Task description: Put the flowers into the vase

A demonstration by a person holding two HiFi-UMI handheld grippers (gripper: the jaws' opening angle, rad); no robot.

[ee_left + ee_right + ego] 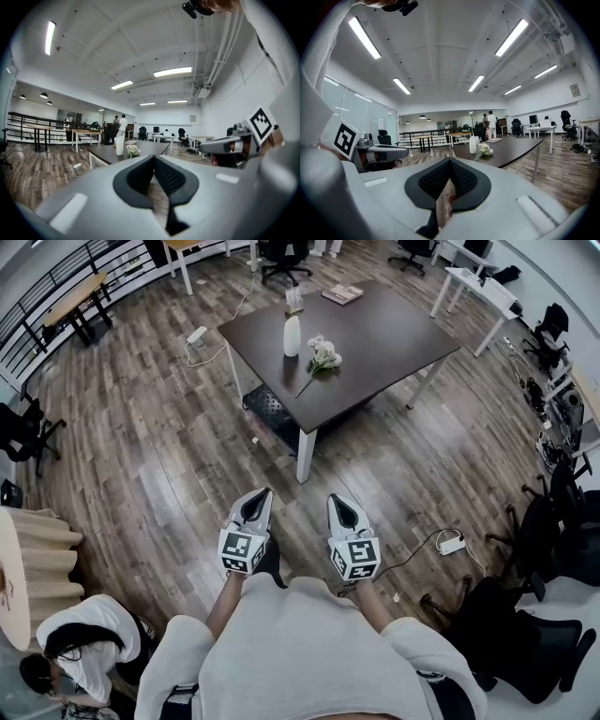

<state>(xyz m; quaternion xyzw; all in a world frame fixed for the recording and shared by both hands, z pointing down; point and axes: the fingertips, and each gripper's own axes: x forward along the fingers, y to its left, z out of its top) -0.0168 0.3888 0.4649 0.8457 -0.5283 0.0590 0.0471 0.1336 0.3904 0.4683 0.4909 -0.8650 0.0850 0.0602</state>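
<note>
Left jaws: clenched tip to tip with nothing between them; left gripper (153,161) held close to the body, pointing roughly level.
Right jaws: likewise pressed together and empty; right gripper (449,164) just beside the left one.
Flowers: small white bunch (324,356) lying flat on the dark table (384,334), far ahead; blooms toward the far side, thin stem (307,386) trailing toward the near edge.
Vase: slim white vase (292,336), upright, just left of the blooms, apparently nothing in it.
Progress: not yet begun; both grippers well apart from the table, bare wooden floor between.
Handling: probably very light and soft; blooms likely to crush or shed under a hard pinch; stem thin, probably bendy, apt to pivot in the pads.
Where to grip: on the stem below the blooms, around its middle, leaving the lower end free to enter the narrow mouth.
Next need: jaws released before reaching, then a gentle close across the stem.
Risk: tall narrow vase likely to tip if nudged; steadying with the free gripper worth considering.
</note>
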